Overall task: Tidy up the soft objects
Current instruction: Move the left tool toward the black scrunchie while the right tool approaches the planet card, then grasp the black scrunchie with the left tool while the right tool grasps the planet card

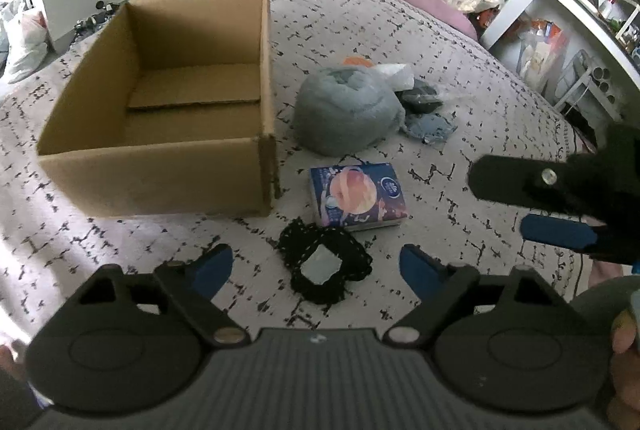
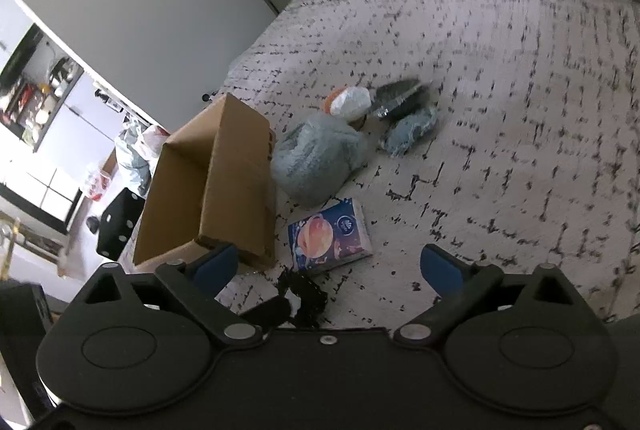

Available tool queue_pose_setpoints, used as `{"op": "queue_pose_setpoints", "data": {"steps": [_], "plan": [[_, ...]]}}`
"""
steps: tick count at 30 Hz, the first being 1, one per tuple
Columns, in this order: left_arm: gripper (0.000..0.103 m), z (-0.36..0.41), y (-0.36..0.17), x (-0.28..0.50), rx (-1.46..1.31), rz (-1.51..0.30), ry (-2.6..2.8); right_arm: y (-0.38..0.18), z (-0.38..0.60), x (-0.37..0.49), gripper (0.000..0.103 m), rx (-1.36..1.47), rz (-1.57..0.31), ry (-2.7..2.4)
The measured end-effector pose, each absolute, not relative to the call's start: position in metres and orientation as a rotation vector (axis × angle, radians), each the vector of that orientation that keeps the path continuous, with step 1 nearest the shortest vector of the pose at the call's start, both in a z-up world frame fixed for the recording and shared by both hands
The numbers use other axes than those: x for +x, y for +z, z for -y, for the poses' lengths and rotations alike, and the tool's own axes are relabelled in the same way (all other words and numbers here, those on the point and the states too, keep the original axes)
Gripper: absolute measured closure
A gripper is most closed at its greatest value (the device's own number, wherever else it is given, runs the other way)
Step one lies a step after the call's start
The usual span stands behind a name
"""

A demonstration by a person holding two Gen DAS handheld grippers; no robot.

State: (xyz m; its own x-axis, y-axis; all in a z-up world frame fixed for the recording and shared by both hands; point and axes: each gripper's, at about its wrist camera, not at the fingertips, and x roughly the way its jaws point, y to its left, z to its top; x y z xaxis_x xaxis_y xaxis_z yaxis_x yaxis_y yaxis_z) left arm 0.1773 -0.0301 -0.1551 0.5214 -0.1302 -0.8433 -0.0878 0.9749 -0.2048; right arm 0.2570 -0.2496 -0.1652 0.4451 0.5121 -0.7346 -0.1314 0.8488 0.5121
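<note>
An open, empty cardboard box (image 1: 160,134) stands on the patterned bedspread (image 1: 460,78). Right of it lie a bagged grey-blue bundle (image 1: 344,110), a blue tissue pack (image 1: 358,196), a black knitted piece (image 1: 324,264), a small blue cloth (image 1: 430,126) and a dark packet (image 1: 422,96). My left gripper (image 1: 316,266) is open just above the black knitted piece. My right gripper (image 2: 330,270) is open and empty above the bed, near the tissue pack (image 2: 328,236) and the box (image 2: 212,186); it also shows at the right in the left wrist view (image 1: 532,206).
A pink pillow (image 1: 424,2) and clutter lie at the bed's far end. White shelving (image 1: 568,26) stands to the right. A wall and bags (image 2: 136,150) are beyond the box on the left. The bundle (image 2: 314,160) lies against the box side.
</note>
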Motion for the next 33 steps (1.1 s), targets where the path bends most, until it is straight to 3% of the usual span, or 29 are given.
{"op": "queue_pose_setpoints", "data": {"steps": [7,13,19,33], "plan": [[0.038,0.033,-0.183,0.193,-0.272,-1.098,-0.028,-0.183,0.242,0.273,0.012,0.419,-1.088,0.397],[0.057,0.024,-0.198,0.202,-0.341,-1.113,0.004,-0.204,0.230,0.289,0.021,0.412,-1.153,0.396],[0.064,0.019,-0.199,0.203,-0.392,-1.099,0.049,-0.224,0.211,0.301,0.029,0.362,-1.211,0.387],[0.066,0.005,-0.201,0.198,-0.437,-1.049,0.061,-0.233,0.187,0.309,0.033,0.280,-1.180,0.379]]}}
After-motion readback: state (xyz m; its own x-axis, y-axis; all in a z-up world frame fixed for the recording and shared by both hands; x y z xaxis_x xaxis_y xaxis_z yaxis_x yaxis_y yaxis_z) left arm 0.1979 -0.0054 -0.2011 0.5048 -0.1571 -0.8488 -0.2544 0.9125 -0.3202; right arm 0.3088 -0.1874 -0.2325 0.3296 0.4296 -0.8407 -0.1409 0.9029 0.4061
